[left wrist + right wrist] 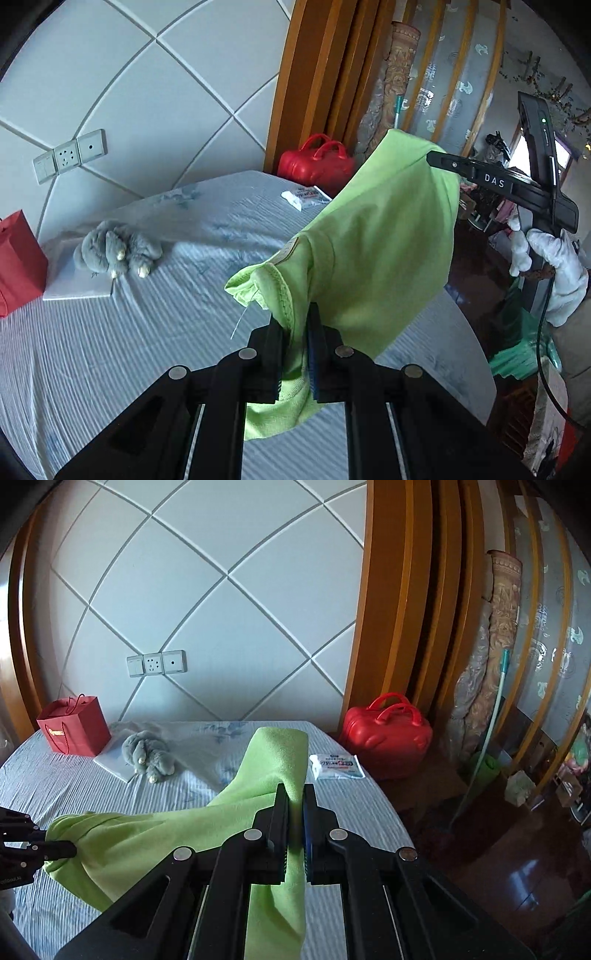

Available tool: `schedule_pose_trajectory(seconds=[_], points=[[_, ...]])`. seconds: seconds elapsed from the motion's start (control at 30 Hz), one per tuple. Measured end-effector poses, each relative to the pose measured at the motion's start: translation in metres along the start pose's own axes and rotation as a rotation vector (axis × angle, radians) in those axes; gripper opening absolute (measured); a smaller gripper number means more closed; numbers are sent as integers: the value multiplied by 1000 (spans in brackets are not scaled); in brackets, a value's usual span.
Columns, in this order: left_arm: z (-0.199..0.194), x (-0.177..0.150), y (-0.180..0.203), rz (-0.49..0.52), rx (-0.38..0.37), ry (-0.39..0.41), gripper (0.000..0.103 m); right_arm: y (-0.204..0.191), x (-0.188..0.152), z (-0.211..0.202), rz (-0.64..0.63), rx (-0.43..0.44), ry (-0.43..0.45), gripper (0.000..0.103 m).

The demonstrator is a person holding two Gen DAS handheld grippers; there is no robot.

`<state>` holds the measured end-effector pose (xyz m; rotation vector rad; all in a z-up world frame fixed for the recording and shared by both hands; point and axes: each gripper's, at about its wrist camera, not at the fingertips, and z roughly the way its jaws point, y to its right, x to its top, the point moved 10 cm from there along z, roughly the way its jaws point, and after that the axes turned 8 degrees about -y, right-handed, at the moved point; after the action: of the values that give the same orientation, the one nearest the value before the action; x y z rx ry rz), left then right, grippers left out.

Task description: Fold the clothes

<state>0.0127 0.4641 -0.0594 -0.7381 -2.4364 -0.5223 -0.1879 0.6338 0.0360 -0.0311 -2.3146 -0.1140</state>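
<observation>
Both grippers are holding a light green garment [384, 236] up off the bed [147, 332], which is wearing a pale blue striped sheet. The left gripper [295, 332] is pinching the cloth near a stitched hem, its jaws closed tight on the fabric, with a loose flap hanging down below them. The right gripper [294, 805] is gripping another part of the same garment in the same way, its jaws pressed together on a fold that is rising above them and draping down beneath.

In the left wrist view the garment is stretching up and to the right, where the right gripper is biting its far corner, and a white-gloved hand [554, 273] is holding that gripper's handle at the right edge. In the right wrist view the cloth is running down and to the left, where the left gripper is clutching a bunched end just above the sheet.

Farther back on the bed, a grey plush toy [147, 755] is lying partly on a flat white board [79, 277], a red paper bag [75, 729] is standing at the far left by the padded headboard [207, 590], and a white tissue pack [338, 766] is lying near the bed's right edge. A red case [386, 734] with two handles is sitting just beyond it, beside the wooden frame [391, 590].
</observation>
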Motion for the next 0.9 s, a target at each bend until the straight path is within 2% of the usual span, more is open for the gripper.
schedule_pose_trajectory(seconds=[0.13, 0.17, 0.27, 0.37, 0.47, 0.57, 0.63, 0.73, 0.9], points=[[83, 29, 27, -138, -32, -71, 9, 63, 23, 60, -21, 48, -61, 6], [109, 32, 32, -157, -14, -90, 9, 80, 24, 81, -22, 59, -96, 6], [188, 34, 42, -183, 69, -151, 9, 125, 13, 153, -12, 94, -221, 6], [239, 30, 48, -194, 98, -222, 10, 155, -18, 220, 22, 127, -352, 9], [252, 27, 58, -164, 119, -240, 10, 169, -49, 245, 27, 152, -411, 9], [246, 22, 53, -193, 124, -246, 10, 182, -72, 238, 26, 167, -423, 21], [243, 21, 47, -210, 133, -245, 10, 190, -83, 226, 35, 183, -411, 32], [243, 19, 43, -220, 143, -254, 10, 189, -103, 211, 22, 235, -428, 34], [239, 15, 49, -224, 160, -253, 10, 177, -135, 216, -19, 281, -497, 34]])
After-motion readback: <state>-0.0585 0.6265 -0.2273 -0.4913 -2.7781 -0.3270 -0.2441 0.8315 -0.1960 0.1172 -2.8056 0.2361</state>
